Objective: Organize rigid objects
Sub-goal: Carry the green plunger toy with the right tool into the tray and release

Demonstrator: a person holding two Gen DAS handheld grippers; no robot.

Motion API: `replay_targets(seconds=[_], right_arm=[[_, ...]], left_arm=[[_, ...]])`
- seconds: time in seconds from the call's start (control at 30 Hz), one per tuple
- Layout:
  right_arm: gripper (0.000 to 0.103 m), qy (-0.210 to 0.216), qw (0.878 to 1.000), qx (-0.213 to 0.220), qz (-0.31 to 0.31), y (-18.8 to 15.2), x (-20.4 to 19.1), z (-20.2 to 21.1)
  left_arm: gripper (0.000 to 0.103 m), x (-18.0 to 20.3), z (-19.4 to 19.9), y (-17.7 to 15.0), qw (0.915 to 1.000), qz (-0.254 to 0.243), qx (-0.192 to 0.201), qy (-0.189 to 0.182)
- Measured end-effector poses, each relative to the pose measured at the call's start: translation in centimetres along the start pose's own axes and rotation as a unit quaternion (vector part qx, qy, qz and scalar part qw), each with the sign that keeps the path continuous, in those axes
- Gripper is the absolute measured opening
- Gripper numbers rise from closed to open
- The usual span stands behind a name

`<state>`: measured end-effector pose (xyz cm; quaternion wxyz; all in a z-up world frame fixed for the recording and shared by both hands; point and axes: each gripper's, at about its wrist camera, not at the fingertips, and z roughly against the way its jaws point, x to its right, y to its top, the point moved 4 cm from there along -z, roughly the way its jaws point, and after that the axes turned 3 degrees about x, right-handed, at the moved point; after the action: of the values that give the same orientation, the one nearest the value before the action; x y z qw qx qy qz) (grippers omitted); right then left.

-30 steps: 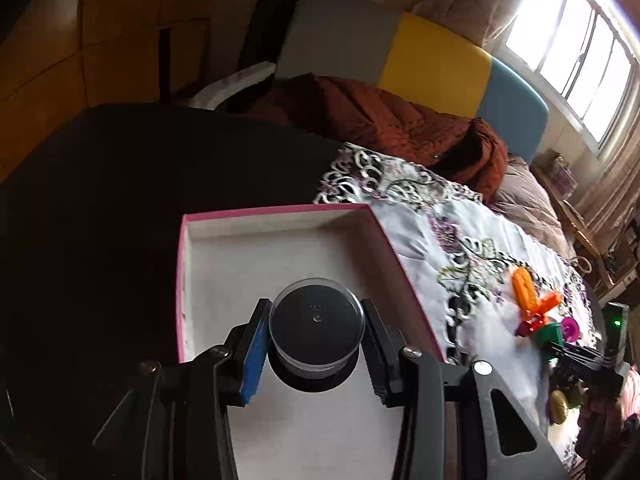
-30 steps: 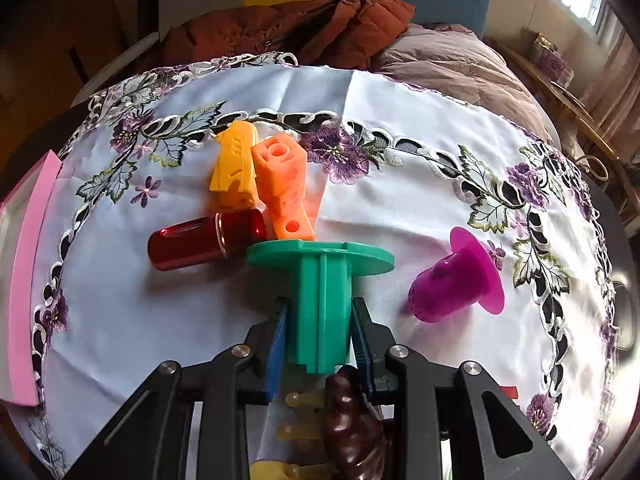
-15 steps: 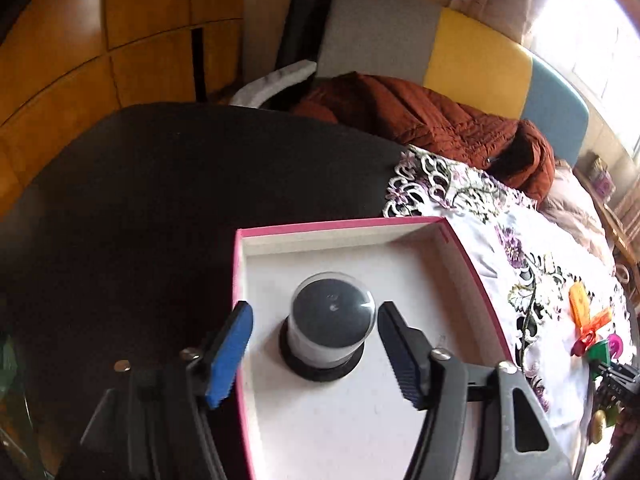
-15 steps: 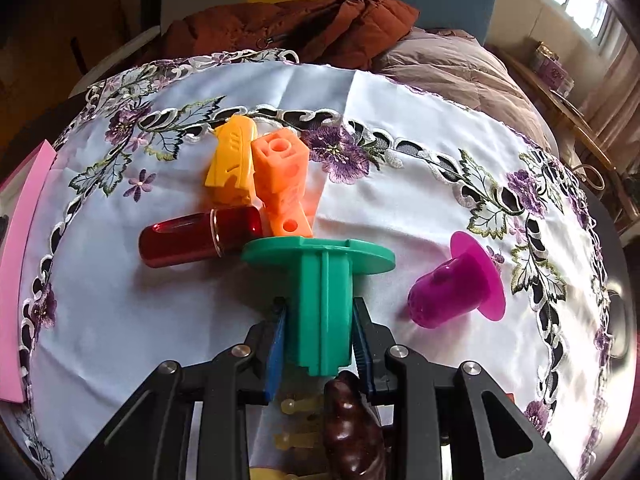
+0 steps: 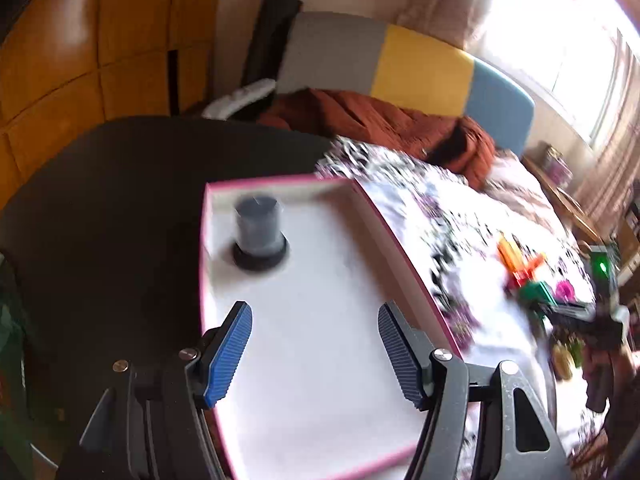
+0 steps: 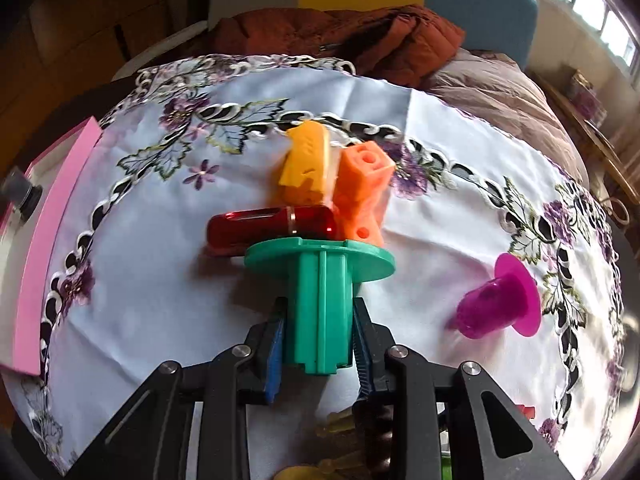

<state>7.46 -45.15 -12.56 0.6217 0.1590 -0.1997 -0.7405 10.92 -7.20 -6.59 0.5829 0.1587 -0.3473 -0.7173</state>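
We are gripping the green spool (image 6: 320, 300) firmly by its stem in the right gripper (image 6: 320, 354), above the cloth (image 6: 160, 300). The left gripper (image 5: 316, 348) is gaping wide and empty over the box (image 5: 280, 180), where the jar (image 5: 259, 232) is standing. We should be carrying the spool level to the box, clear of the jar.

Left claw (image 5: 314, 344) gapes wide; right claw (image 6: 318, 344) is clamped tight.
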Motion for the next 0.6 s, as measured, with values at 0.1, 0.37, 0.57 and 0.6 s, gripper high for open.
replay_targets(seconds=[0.1,0.37,0.57,0.6], right_arm=[[0.030,0.023,1.000,-0.002,0.017,-0.2,-1.4,0.1],[0.030,0.025,1.000,-0.011,0.010,-0.7,-1.8,-0.1],[0.031,0.026,1.000,-0.010,0.004,-0.7,-1.7,-0.3],[0.031,0.026,1.000,-0.010,0.004,-0.7,-1.7,-0.3]], left_arm=[[0.067,1.5,0.5,-1.1,0.9999,-0.011,-0.004,0.007],[0.067,3.2,2.7,-2.3,0.9978,-0.027,0.022,0.056],[0.067,2.1,3.9,-2.1,0.9949,-0.010,0.035,0.094],[0.067,1.9,4.1,-2.0,0.9943,-0.010,0.039,0.099]])
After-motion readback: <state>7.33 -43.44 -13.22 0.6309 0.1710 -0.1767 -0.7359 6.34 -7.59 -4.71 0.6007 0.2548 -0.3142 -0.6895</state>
